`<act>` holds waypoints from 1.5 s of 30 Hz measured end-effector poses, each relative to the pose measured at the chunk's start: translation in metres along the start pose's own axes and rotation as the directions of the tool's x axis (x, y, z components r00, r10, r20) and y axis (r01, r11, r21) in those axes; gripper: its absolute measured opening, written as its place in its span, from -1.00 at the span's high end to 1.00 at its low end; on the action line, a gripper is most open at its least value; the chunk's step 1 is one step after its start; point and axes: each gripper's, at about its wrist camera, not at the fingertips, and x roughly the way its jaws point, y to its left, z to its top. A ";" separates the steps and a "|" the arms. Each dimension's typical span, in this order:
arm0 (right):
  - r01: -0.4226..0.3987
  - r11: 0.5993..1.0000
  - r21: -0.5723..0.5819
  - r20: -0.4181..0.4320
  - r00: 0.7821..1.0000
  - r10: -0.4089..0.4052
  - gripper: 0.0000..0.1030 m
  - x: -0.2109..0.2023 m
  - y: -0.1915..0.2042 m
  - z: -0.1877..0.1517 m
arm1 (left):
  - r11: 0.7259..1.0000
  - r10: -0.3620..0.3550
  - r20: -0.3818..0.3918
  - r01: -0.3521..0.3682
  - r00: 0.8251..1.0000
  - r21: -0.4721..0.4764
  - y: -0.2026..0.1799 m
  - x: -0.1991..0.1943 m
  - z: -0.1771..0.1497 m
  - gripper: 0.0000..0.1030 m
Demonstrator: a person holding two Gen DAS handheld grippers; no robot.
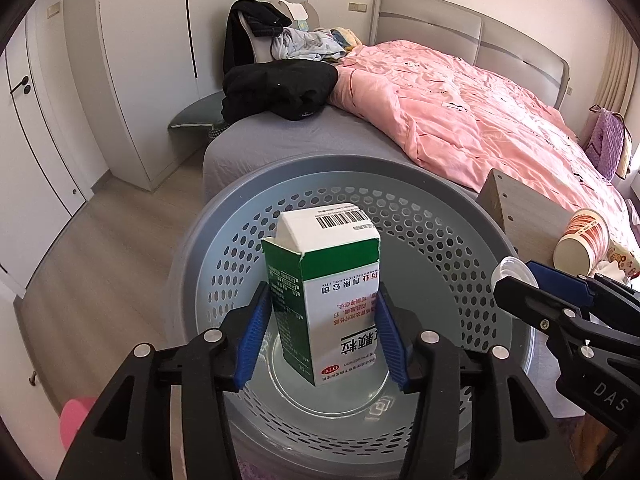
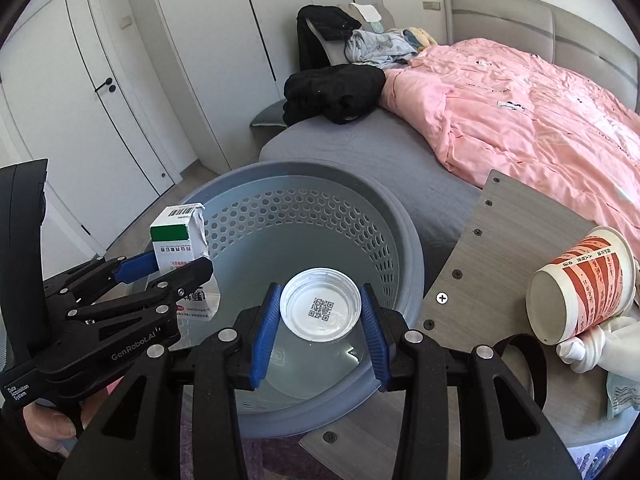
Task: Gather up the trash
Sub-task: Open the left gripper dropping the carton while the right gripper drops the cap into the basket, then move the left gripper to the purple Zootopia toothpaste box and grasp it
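Left tongs (image 1: 320, 320) clamped on green-and-white cardboard medicine box (image 1: 324, 280), over perforated grey plastic basket (image 1: 420, 184); barcode, red "OTC" mark legible, remaining print inverted. Right tongs (image 2: 320, 316) gripping round white plastic lid (image 2: 320, 304) above same basket; QR code printed. Red-striped paper cup (image 2: 580, 284) tipped on wood-grain surface (image 2: 500, 232); lettering unreadable.

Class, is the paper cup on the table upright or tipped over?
Tipped over: the paper cup lies on its side on the table.

A green-and-white medicine box (image 1: 320, 292), top flap open, and a white plastic lid (image 2: 320, 309) hang over the grey perforated basket (image 2: 404, 240).
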 end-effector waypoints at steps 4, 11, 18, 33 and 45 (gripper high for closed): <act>0.003 1.000 0.004 0.011 1.000 -0.003 0.01 -0.002 -0.001 0.000 | 1.000 0.004 0.001 -0.004 1.000 -0.009 0.002 0.000 -0.001 -0.09; 0.006 1.000 0.002 0.011 1.000 -0.006 0.01 -0.002 -0.001 0.000 | 1.000 0.009 0.003 -0.009 1.000 -0.015 0.003 0.000 -0.001 -0.11; 0.006 1.000 0.002 0.012 1.000 -0.006 0.01 -0.003 0.000 0.000 | 1.000 0.010 0.004 -0.010 1.000 -0.021 0.004 -0.001 -0.003 -0.11; 0.014 1.000 0.022 0.036 0.999 -0.015 0.01 -0.020 -0.004 -0.004 | 1.000 0.002 0.019 -0.002 1.000 -0.013 -0.002 -0.013 -0.006 -0.14; 0.043 0.996 0.074 0.087 0.995 -0.049 -0.01 -0.051 -0.023 -0.016 | 0.999 -0.033 0.037 0.032 0.999 0.017 -0.021 -0.028 -0.008 -0.17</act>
